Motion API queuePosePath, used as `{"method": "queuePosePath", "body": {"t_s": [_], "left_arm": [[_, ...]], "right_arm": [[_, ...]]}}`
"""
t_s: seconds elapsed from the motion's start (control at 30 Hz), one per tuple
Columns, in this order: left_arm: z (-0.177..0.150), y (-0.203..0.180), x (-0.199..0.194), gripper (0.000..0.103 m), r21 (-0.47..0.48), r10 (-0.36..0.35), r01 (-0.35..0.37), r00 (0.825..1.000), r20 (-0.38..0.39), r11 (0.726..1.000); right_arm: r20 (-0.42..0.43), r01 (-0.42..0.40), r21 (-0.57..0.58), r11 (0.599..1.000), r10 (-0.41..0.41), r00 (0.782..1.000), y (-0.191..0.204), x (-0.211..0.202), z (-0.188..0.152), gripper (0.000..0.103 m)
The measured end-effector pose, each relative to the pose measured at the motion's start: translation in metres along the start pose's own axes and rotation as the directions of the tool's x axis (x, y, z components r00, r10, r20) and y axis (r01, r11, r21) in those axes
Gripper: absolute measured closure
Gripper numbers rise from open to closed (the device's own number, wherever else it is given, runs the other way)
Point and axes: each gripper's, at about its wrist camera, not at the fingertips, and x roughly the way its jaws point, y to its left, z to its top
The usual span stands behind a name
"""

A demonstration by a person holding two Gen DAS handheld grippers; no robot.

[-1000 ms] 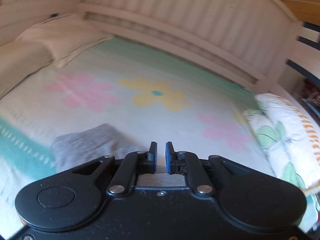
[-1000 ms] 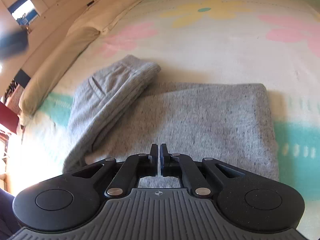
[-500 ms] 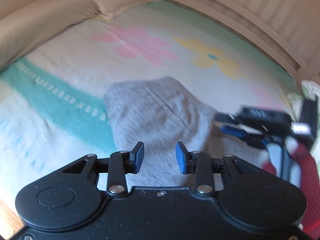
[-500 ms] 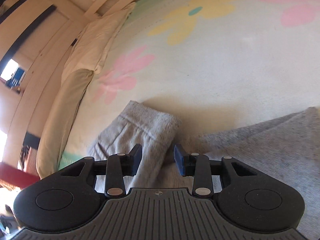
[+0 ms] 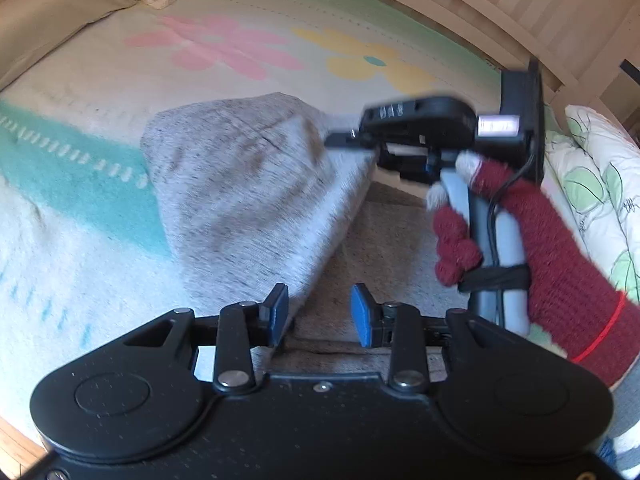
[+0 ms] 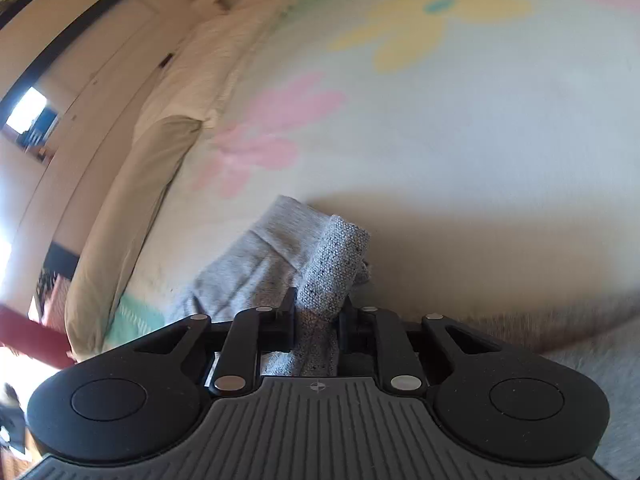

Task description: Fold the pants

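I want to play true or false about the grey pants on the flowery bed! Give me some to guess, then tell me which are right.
1. The right gripper has grey pants cloth between its fingers. True; its jaws are closing on a bunched fold.
2. The left gripper is clamped shut on the pants. False; its fingers stand apart over the pants' edge.
3. The hand holding the right gripper wears a red glove. True.
4. The bed cover is plain white. False; it has pink and yellow flowers and a green band.
5. The pants hang over a chair. False; they lie on the bed.
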Motion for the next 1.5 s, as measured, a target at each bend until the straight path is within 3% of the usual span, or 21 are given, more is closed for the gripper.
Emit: {"method": "queuePosePath", "body": {"t_s": [0.1,0.17,0.27,0.37,0.43,0.53,0.63,0.77,0.83,0.9,0.93,1.07,1.13,1.27,1.37,1.5], "left_arm": [[-0.010,-0.016,-0.004,0.060,0.042,-0.022,0.021,0.999,0.024,0.999],[-0.017,-0.025,-0.007,0.060,0.077,-0.043,0.041,0.999,0.029,0.996],[-0.030,-0.042,-0.012,0.059,0.148,-0.082,0.079,0.996,0.016,0.986],[-0.047,-0.059,-0.007,0.059,0.226,-0.088,0.091,0.996,-0.023,0.970],[-0.057,-0.068,-0.001,0.059,0.259,-0.082,0.095,0.995,-0.060,0.961],[-0.070,-0.080,0.008,0.059,0.297,-0.076,0.107,0.991,-0.113,0.949],[-0.073,-0.091,0.007,0.059,0.336,-0.075,0.114,0.989,-0.125,0.935],[-0.065,-0.098,0.004,0.056,0.350,-0.062,0.078,0.997,-0.055,0.933],[-0.065,-0.100,0.010,0.052,0.329,-0.030,0.036,0.999,-0.024,0.944],[-0.075,-0.112,0.018,0.049,0.363,0.010,-0.013,1.000,0.008,0.932],[-0.083,-0.120,0.021,0.048,0.409,0.033,-0.040,0.999,0.024,0.912],[-0.118,-0.155,0.032,0.046,0.624,0.059,-0.103,0.994,0.090,0.775],[-0.123,-0.165,0.035,0.045,0.650,0.052,-0.124,0.990,0.129,0.750],[-0.112,-0.176,0.042,0.045,0.631,0.011,-0.122,0.984,0.176,0.766],[-0.093,-0.180,0.059,0.045,0.594,0.021,-0.113,0.987,0.158,0.796],[-0.086,-0.166,0.078,0.045,0.556,0.126,-0.161,0.987,0.101,0.815]], "right_arm": [[0.059,-0.025,-0.094,0.995,0.030,0.998,0.034,-0.042,0.004,0.087],[0.127,0.000,-0.172,0.985,0.022,0.992,0.052,-0.081,-0.003,0.087],[0.230,0.129,-0.257,0.958,-0.069,0.971,0.058,-0.140,-0.022,0.087],[0.286,0.258,-0.177,0.950,-0.202,0.937,0.020,-0.180,-0.043,0.087],[0.246,0.349,-0.106,0.931,-0.316,0.916,-0.016,-0.185,-0.052,0.087],[0.049,0.413,-0.010,0.910,-0.413,0.910,-0.078,-0.163,-0.067,0.087],[-0.016,0.348,0.121,0.929,-0.349,0.937,-0.114,-0.157,-0.078,0.087],[0.025,0.317,0.108,0.942,-0.321,0.947,-0.107,-0.167,-0.066,0.087],[0.073,0.268,0.110,0.957,-0.276,0.958,-0.097,-0.178,-0.057,0.087],[0.113,0.225,0.113,0.968,-0.238,0.965,-0.087,-0.187,-0.045,0.087],[0.127,0.206,0.109,0.972,-0.219,0.967,-0.081,-0.189,-0.040,0.087],[0.155,0.177,0.078,0.981,-0.188,0.970,-0.066,-0.187,-0.027,0.087],[0.156,0.166,0.068,0.984,-0.175,0.972,-0.064,-0.186,-0.025,0.087],[0.150,0.158,0.052,0.986,-0.164,0.975,-0.062,-0.188,-0.022,0.087],[0.152,0.144,0.055,0.988,-0.151,0.977,-0.062,-0.190,-0.023,0.087],[0.170,0.130,0.061,0.990,-0.139,0.976,-0.064,-0.197,-0.027,0.087]]}}
